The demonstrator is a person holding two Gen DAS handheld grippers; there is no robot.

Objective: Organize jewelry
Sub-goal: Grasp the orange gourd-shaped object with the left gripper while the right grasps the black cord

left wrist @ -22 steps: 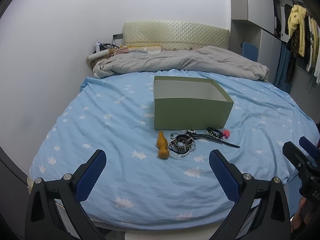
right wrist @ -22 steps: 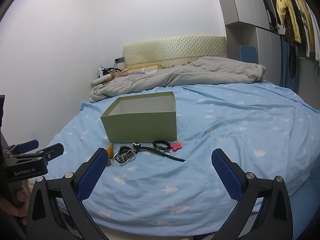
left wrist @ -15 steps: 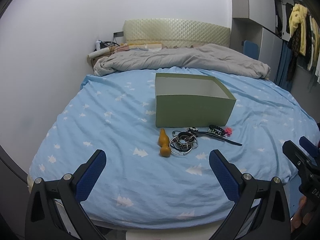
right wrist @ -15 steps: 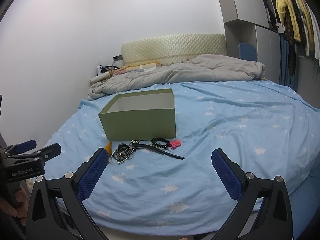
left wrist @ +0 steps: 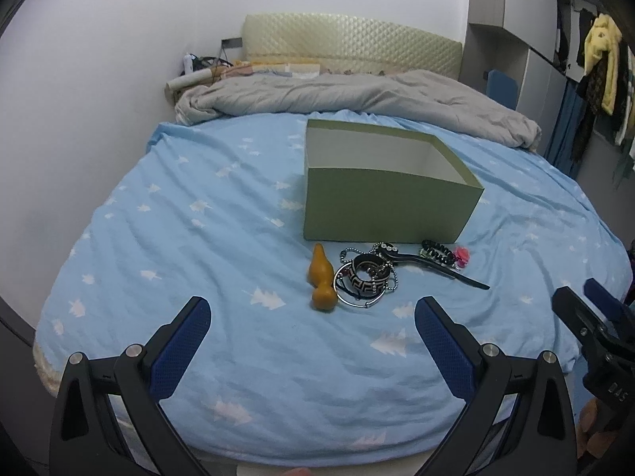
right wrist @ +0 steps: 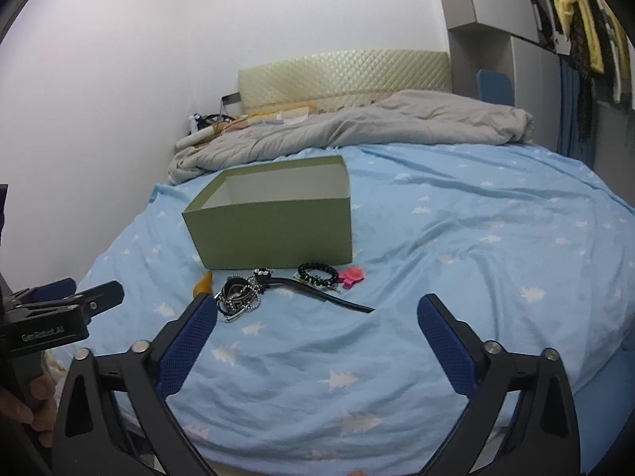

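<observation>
An open, empty green box (left wrist: 385, 206) stands on the blue bed; it also shows in the right wrist view (right wrist: 274, 230). In front of it lie an orange gourd (left wrist: 322, 277), a patterned black bangle with silver rings and a bead chain (left wrist: 367, 277), a black strap (left wrist: 432, 265), a black bead bracelet (left wrist: 438, 252) and a pink flower piece (left wrist: 462, 254). The same pile appears in the right wrist view: bangle (right wrist: 238, 293), strap (right wrist: 317, 291), bracelet (right wrist: 317, 273), pink piece (right wrist: 351, 276). My left gripper (left wrist: 311, 319) is open and empty, short of the gourd. My right gripper (right wrist: 317, 317) is open and empty, short of the strap.
A grey duvet (left wrist: 357, 95) is bunched at the head of the bed under a quilted headboard (left wrist: 353, 45). Clutter sits at the back left corner (left wrist: 198, 69). Clothes hang at the right (left wrist: 599, 63). The white wall runs along the left.
Both grippers have moved forward toward the jewelry and box, which now look larger and nearer. Both stay open and empty.
</observation>
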